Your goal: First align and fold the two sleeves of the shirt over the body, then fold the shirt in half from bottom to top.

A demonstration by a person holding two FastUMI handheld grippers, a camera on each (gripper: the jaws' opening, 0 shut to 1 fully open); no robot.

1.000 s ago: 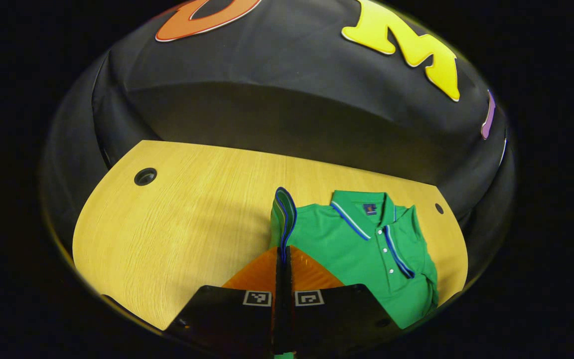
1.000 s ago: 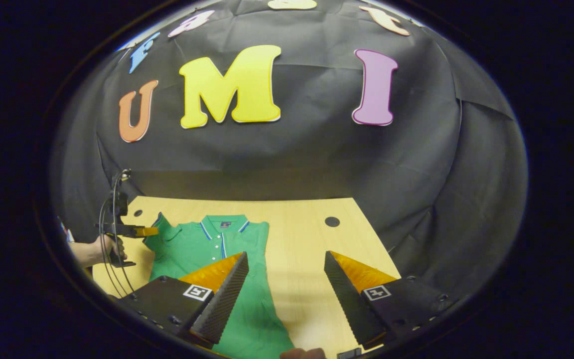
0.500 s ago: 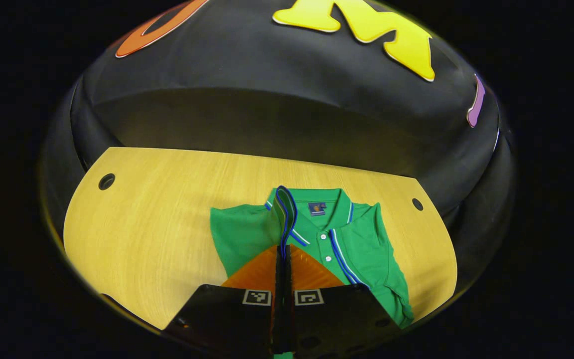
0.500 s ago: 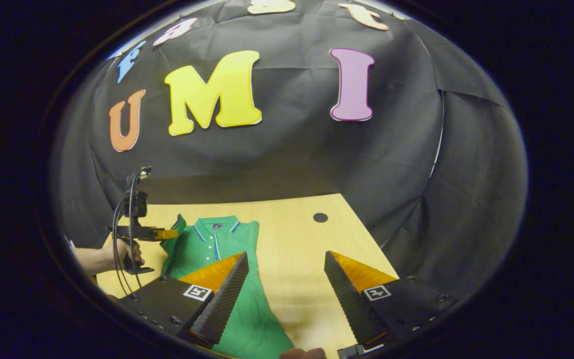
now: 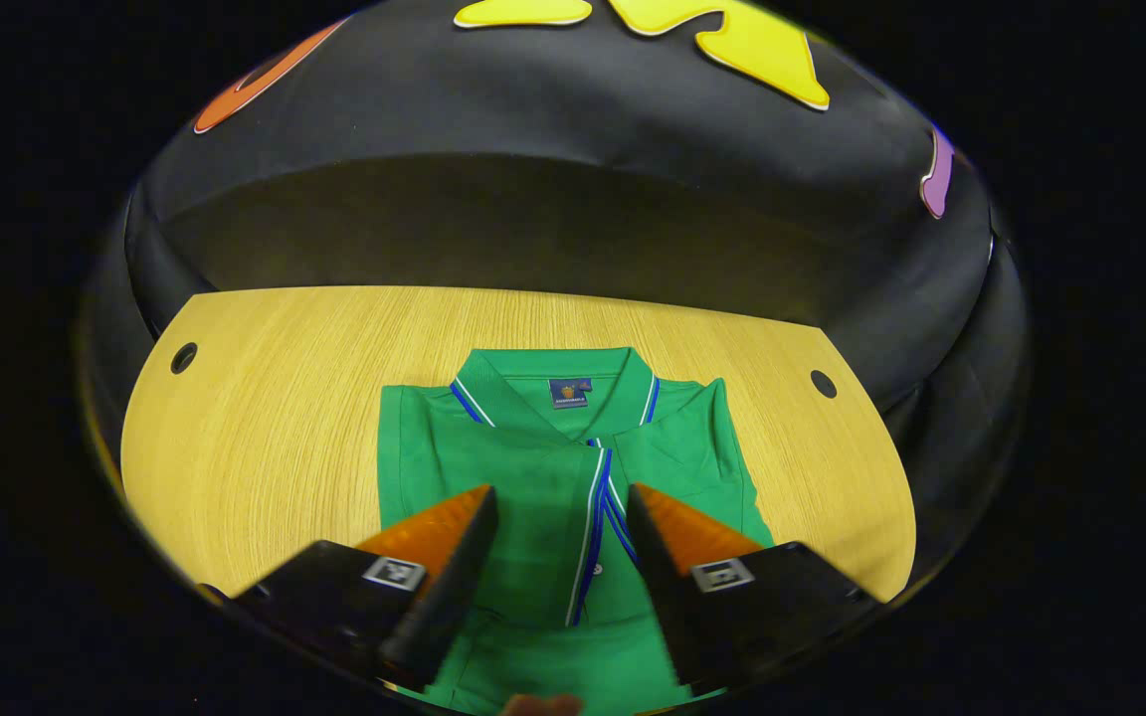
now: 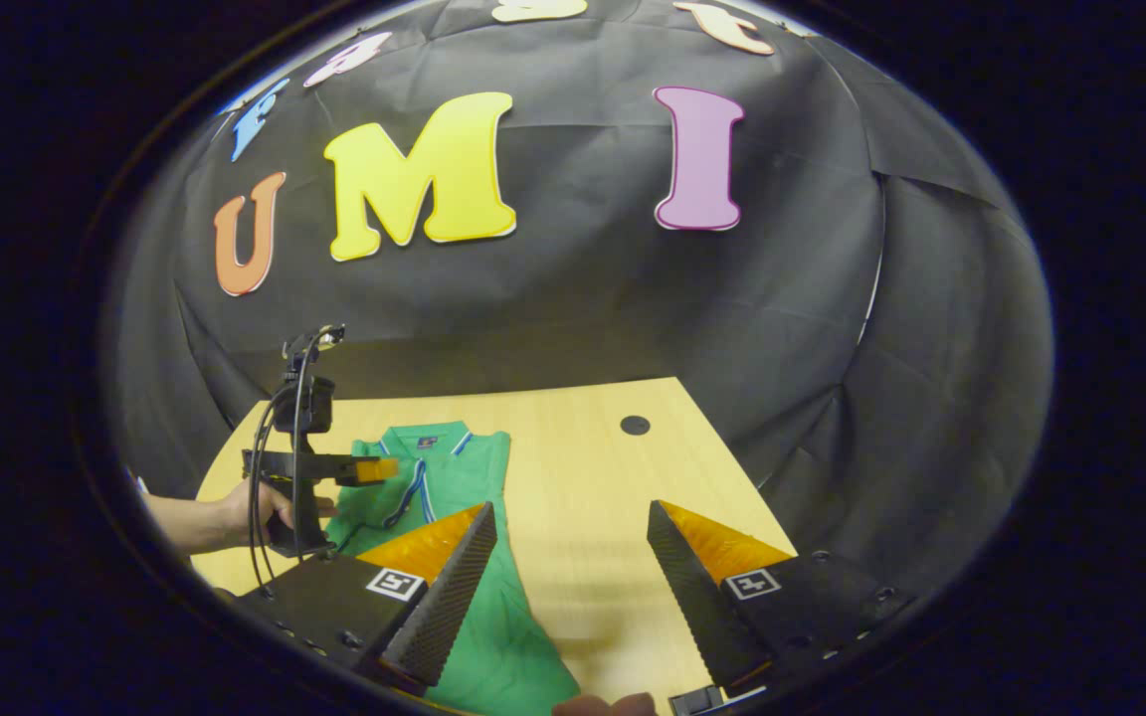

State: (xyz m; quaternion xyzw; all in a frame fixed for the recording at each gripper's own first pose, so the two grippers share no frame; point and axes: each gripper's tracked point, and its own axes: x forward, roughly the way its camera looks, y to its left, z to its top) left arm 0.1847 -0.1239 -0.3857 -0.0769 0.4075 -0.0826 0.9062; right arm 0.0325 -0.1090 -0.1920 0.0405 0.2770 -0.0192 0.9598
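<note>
Left gripper view: your left gripper [image 5: 558,537] is hovering open, shirt [image 5: 493,452] lying flat beneath the fingers. Right gripper [image 6: 568,557] is also gaping, empty. Soft, light cloth is probably slumping; pinch the hem corners.

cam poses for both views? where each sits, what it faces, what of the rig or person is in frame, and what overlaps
Left gripper view: rides the left gripper, above the green polo shirt, facing the collar and back wall; its own open jaws at the bottom.
Right gripper view: rides the right gripper, at the shirt's right over the wooden table; open jaws, plus the left gripper and the hand holding it.
Shared: shirt, table, wall.
</note>
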